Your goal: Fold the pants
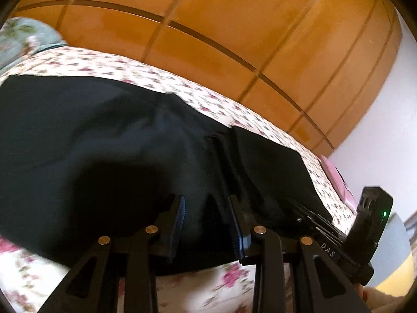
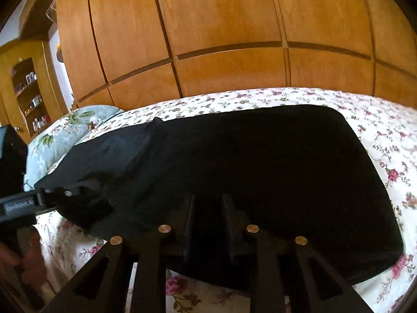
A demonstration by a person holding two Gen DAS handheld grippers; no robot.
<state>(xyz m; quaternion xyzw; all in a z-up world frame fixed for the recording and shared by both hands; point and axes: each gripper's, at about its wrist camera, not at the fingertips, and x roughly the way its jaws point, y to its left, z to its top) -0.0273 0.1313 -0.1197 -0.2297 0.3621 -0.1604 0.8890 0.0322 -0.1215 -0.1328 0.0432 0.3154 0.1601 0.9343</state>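
Two tools, left (image 1: pixel 207 200) and right (image 2: pixel 208 200), both spread apart over one pair of black pants (image 2: pixel 260 169).

Black pants (image 2: pixel 260 172) lie spread flat across the floral bedspread (image 2: pixel 378 135), folded lengthwise, their rumpled end toward the bed's pillow edge.

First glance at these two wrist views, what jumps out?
The black pants dominate, spread across the flowered bedspread in the middle of both views. Behind the bed, a wall of orange-brown wooden wardrobe doors fills the top. Both the left gripper and the right gripper sit low at the pants' near edge, fingers apart over the fabric.
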